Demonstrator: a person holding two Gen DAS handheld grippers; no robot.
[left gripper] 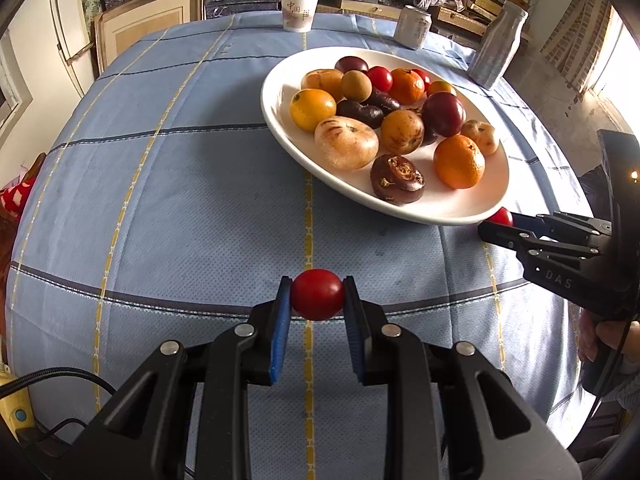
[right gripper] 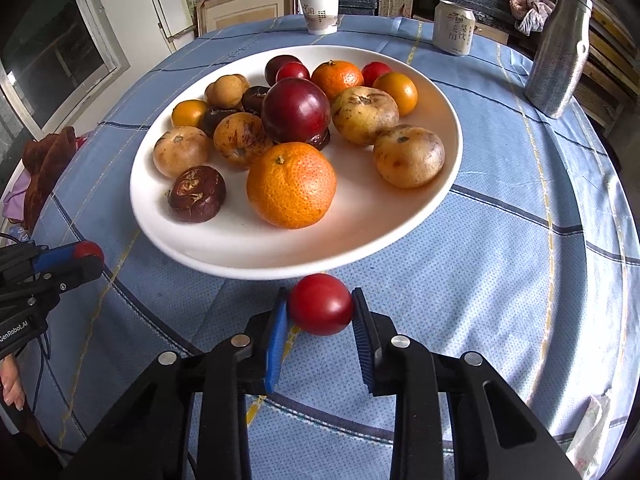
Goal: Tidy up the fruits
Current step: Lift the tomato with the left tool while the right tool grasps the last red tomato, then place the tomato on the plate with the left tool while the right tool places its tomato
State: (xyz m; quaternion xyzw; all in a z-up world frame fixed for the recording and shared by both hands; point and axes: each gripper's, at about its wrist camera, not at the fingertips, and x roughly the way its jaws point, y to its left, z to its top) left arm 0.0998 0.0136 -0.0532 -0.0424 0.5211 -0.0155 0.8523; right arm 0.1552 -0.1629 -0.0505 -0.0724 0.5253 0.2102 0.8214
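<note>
My left gripper [left gripper: 317, 294] is shut on a small red tomato [left gripper: 317, 294], its blue pads pressing both sides, low over the blue checked cloth well in front of the plate. My right gripper [right gripper: 320, 306] is shut on a second red tomato [right gripper: 321, 304], just before the near rim of the white plate [right gripper: 248, 254]. The plate carries several fruits: oranges, a dark red plum, brown-speckled pears, longans and dark water chestnuts. In the left wrist view the right gripper [left gripper: 496, 222] shows at the right with its tomato [left gripper: 501, 216] beside the plate's rim [left gripper: 460, 212].
At the table's far edge stand a paper cup [right gripper: 319, 12], a drink can [right gripper: 454, 27] and a silver bottle [right gripper: 558, 52]. A red cloth [right gripper: 46, 168] lies off the table's left side. A hand [left gripper: 604, 338] grips the right tool's handle.
</note>
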